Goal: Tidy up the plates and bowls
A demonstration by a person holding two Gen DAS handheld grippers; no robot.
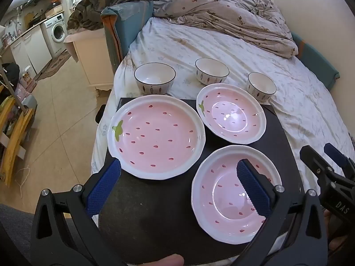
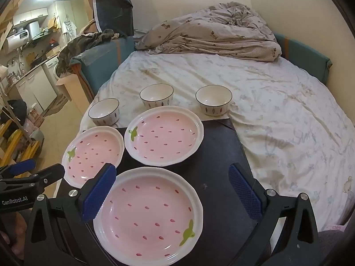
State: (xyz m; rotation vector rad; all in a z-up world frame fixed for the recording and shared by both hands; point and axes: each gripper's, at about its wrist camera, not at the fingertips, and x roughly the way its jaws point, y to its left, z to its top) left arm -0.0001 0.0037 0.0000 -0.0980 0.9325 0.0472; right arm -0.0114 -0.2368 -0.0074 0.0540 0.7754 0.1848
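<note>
Left hand-held gripper (image 1: 177, 184) is spread wide and holds nothing; right hand-held gripper (image 2: 173, 190) likewise, marked "DAS" at 3 o'clock in the left view. "GenRobot.AI" reads at 9 o'clock in the right view. Three pink plates (image 2: 148, 217) crowd the black desk (image 2: 221, 155), bare toward 3 o'clock. Three bowls (image 2: 156, 95) sit on the bed (image 2: 277, 110) at 12 o'clock
</note>
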